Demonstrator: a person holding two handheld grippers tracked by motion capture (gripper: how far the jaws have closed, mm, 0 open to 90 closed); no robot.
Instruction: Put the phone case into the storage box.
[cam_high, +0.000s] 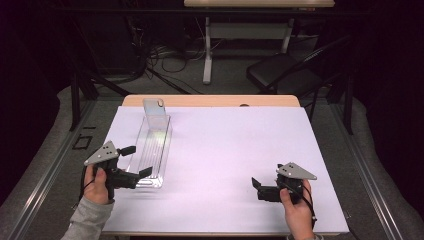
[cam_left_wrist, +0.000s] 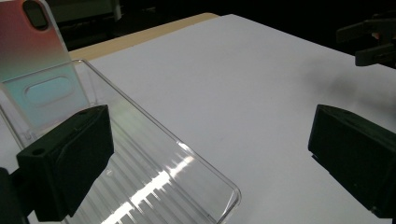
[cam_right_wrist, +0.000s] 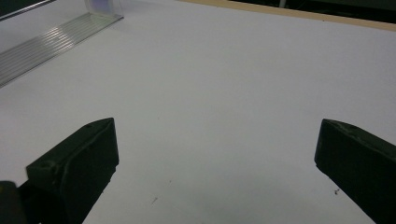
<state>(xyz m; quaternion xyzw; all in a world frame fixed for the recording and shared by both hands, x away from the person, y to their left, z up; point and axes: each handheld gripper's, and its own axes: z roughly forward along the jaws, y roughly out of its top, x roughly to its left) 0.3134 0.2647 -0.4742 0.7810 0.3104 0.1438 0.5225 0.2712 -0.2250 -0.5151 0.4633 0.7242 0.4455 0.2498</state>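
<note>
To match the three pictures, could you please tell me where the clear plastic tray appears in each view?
High view: the clear plastic tray lies left of centre, beside the left tongs.
Left gripper view: the tray is at lower left, running behind one jaw.
Right gripper view: the tray is in the top left corner.
Shared landmark: the white table cover.

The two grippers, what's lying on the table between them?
Nothing: in the high view the stretch of white table cover between the left gripper and the right gripper is bare. The clear tray sits by the left gripper.

Grey sleeve (cam_high: 90, 220), black grippers, grey three-cornered plates (cam_high: 102, 153), blocky black fingers (cam_left_wrist: 70, 161)
</note>
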